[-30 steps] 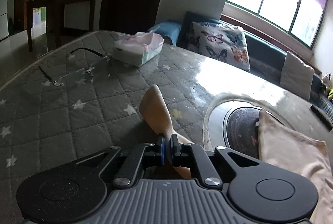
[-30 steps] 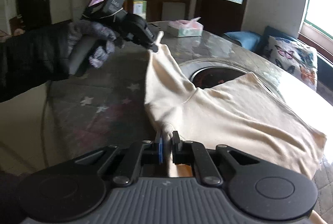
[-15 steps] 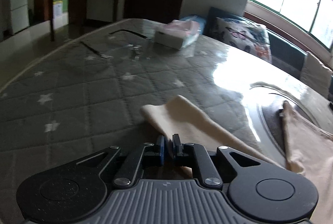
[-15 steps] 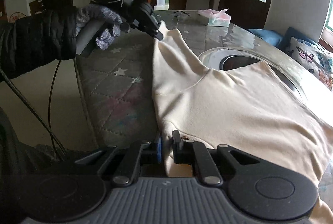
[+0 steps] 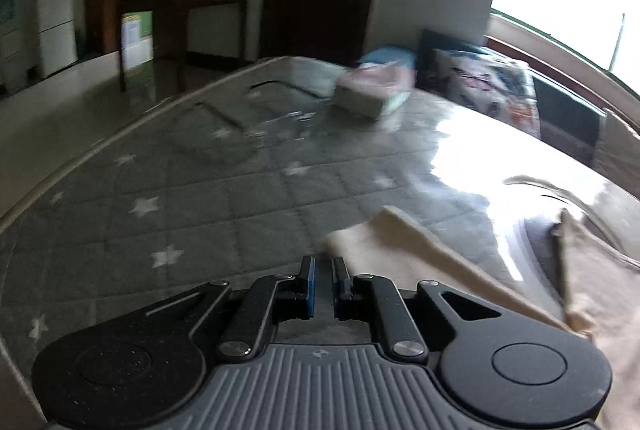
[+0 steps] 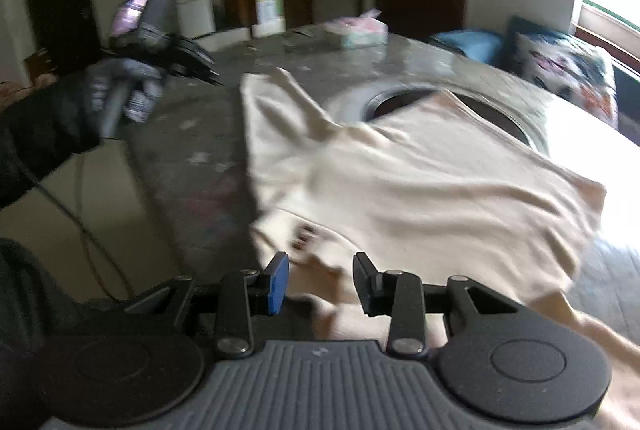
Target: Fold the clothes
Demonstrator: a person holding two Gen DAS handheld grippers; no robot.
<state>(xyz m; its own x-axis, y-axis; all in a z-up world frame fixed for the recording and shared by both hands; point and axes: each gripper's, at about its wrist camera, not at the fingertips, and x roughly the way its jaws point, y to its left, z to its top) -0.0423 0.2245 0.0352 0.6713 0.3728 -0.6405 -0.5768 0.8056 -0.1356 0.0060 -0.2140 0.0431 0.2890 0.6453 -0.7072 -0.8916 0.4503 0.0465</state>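
Note:
A cream garment (image 6: 420, 182) lies spread on the quilted, star-patterned table (image 5: 200, 210), partly over a round recess (image 6: 400, 102). Its sleeve (image 5: 400, 254) lies flat just right of my left gripper (image 5: 324, 278). That gripper's jaws stand a narrow gap apart with only table showing between them. In the right wrist view the left gripper (image 6: 192, 66), held by a gloved hand (image 6: 120, 90), sits clear of the sleeve end (image 6: 260, 90). My right gripper (image 6: 320, 278) is opening. The garment's near edge lies loose between and under its jaws, and the pads do not press on it.
A tissue box (image 5: 372, 94) stands at the far side of the table, with blurred eyeglasses (image 5: 240, 118) nearby. A sofa with a butterfly cushion (image 5: 488, 90) runs along the window wall. The table edge curves close on the left.
Both grippers let go of the garment. The sleeve went from lifted to flat on the table, and the left gripper drew away to the left. The right jaws spread apart.

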